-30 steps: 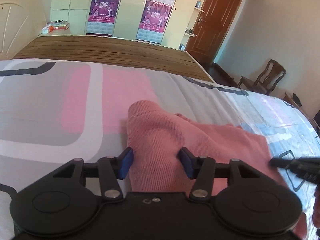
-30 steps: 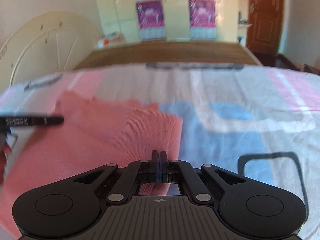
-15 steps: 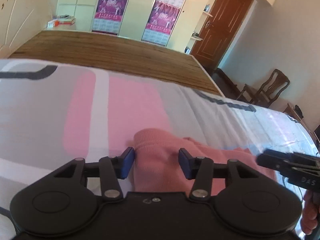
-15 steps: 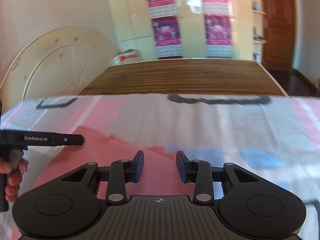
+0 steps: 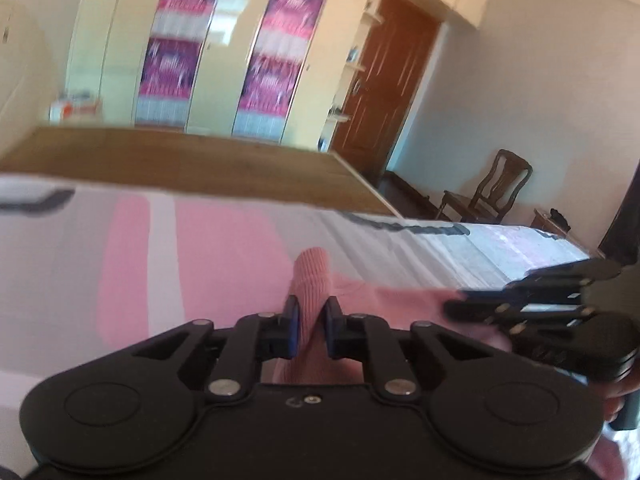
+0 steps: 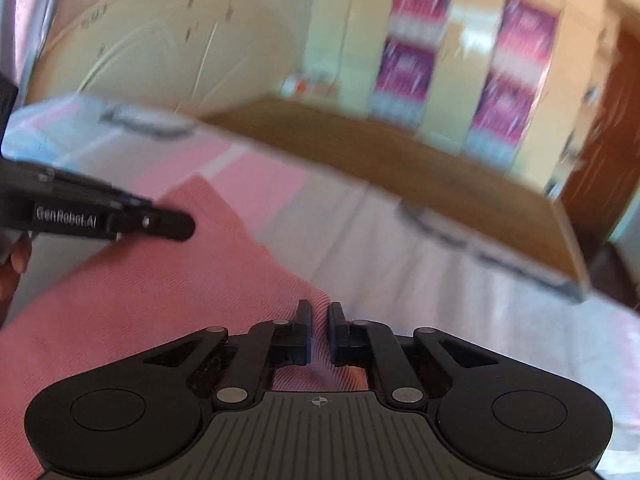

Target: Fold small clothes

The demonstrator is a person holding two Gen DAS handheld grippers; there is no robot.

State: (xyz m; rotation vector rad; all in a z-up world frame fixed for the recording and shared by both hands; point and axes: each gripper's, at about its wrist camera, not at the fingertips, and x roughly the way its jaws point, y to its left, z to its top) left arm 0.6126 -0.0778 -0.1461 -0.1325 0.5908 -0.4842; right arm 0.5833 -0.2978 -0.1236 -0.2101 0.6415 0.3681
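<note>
Both sets of jaws have come in since a second ago: the left gripper (image 5: 308,326), which was standing wide around the pink garment (image 6: 132,300), is now closing onto a bunched ridge of the knit, and the right gripper (image 6: 319,332), which opened half a second back, is closing again with a pinch of fabric between its pads. The right one has also slid across toward its edge of the cloth.

So here we are, two clamps on one garment! It lies on the patterned bedsheet (image 5: 208,248), with the bare wooden bed base (image 5: 180,160) beyond. The left grip takes the raised fold at what looks like a cuff or corner, the right takes the edge near the opposite side. In the left view the right gripper shows at the frame's right with pink cloth running toward it.

Why this hold? Two spaced pinches let the cloth be lifted taut, so it can be carried over in one clean fold rather than dragged. My read: grasp phase, fold not yet made.
</note>
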